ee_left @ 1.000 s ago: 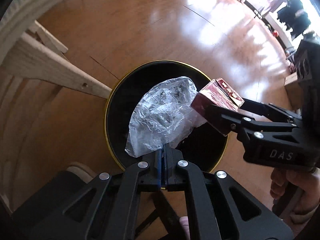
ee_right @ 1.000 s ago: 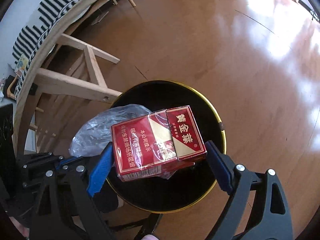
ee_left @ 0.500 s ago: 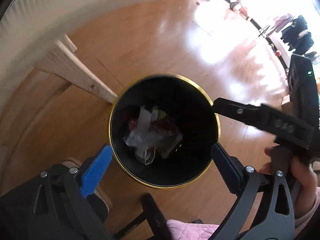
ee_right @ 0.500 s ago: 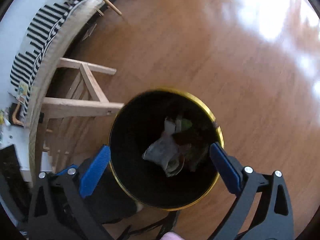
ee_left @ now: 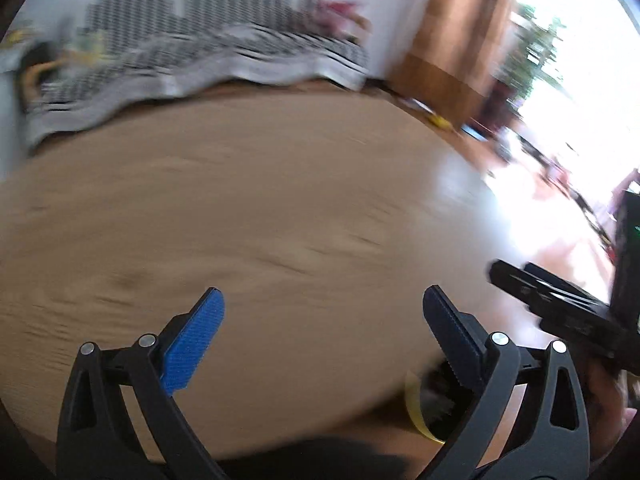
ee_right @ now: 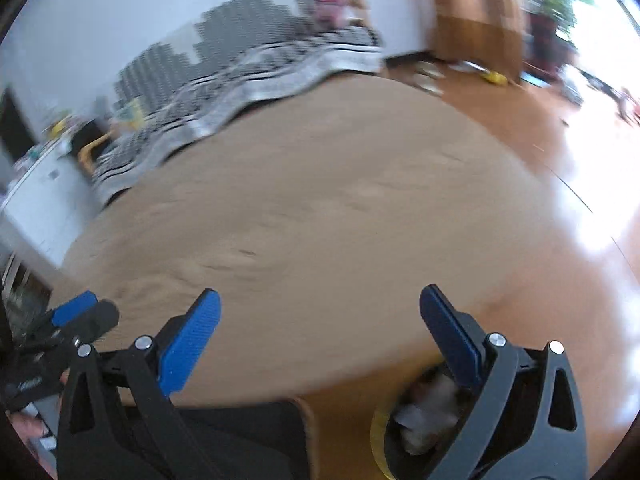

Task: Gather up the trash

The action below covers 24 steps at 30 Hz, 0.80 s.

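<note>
Both tools lifted off bin (ee_right: 404,432), now low beside right tool (ee_right: 320,308); left tool (ee_left: 320,312) wide, right wide.

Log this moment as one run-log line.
left gripper: open, empty | right gripper: open, empty | both over round wooden table | trash bin: on floor beside table, holds trash | frames blurred

Round tan wooden tabletop (ee_left: 260,208) fills both views. Black-and-white striped fabric (ee_right: 256,68) drapes beyond its far edge. Glossy wooden floor (ee_right: 560,184) at right.
</note>
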Motion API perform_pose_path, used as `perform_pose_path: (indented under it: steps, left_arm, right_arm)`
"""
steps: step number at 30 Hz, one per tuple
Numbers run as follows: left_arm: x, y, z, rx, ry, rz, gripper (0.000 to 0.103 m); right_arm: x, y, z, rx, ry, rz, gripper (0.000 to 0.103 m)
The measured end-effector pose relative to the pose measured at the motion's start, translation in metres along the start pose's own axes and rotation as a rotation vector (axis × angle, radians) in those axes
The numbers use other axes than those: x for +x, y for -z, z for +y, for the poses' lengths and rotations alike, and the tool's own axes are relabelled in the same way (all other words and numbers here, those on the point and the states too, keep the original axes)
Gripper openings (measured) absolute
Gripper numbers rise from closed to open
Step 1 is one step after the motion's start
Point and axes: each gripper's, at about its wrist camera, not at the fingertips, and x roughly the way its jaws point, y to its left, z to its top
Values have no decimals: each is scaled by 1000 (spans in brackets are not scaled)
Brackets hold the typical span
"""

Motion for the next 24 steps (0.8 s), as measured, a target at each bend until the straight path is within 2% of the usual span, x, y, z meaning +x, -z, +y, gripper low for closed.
perform_pose_path:
  steps: [4,8,11,14,17,20,24]
  left_arm:
    - [-7,-6,72,-46,-168,-71,97]
    - [8,-10,123,-86,-266,-36,97]
    - [15,-15,145,-114,-292,-32,97]
    - [23,-20,152,-120,-289,-47,97]
    - [34,-22,160,-127,-311,-44,97]
    - [45,-26,167,-155,-313,-19,97]
    - [52,-32,165,-125,-342,-33,97]
  right_arm:
    - [40,-18,83,-84,-108,8,96]
    - [79,-25,149,-164,-103,-19,96]
    - [98,-24,174,-191,-67,-32,96]
    - [113,-21,186,-218,-24,-56,96]
    - [130,-19,183,-203,0,-14,96]
    - [135,-20,179,-179,26,-14,96]
    - [136,-19,175,-190,38,-12,96]
